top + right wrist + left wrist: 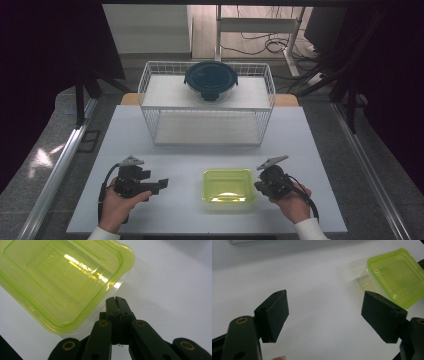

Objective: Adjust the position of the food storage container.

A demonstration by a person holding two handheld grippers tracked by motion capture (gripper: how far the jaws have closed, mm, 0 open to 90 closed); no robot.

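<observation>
Two grippers rest on a white table (165, 150) – grey floor and cables beyond. Left gripper (159, 185) stands released, empty; right gripper (116, 300), clenched on nothing, touches the lime-lidded container (227, 185) between them. Its view reveals clear walls, contents indiscernible. A wire rack (207, 102) carries a dark-lidded round bowl (210, 80)

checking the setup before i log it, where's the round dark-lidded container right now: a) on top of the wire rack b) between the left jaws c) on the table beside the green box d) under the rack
a: in the high view the round container sits on the top shelf of the white wire rack, far behind the green-lidded box on the table.
</observation>
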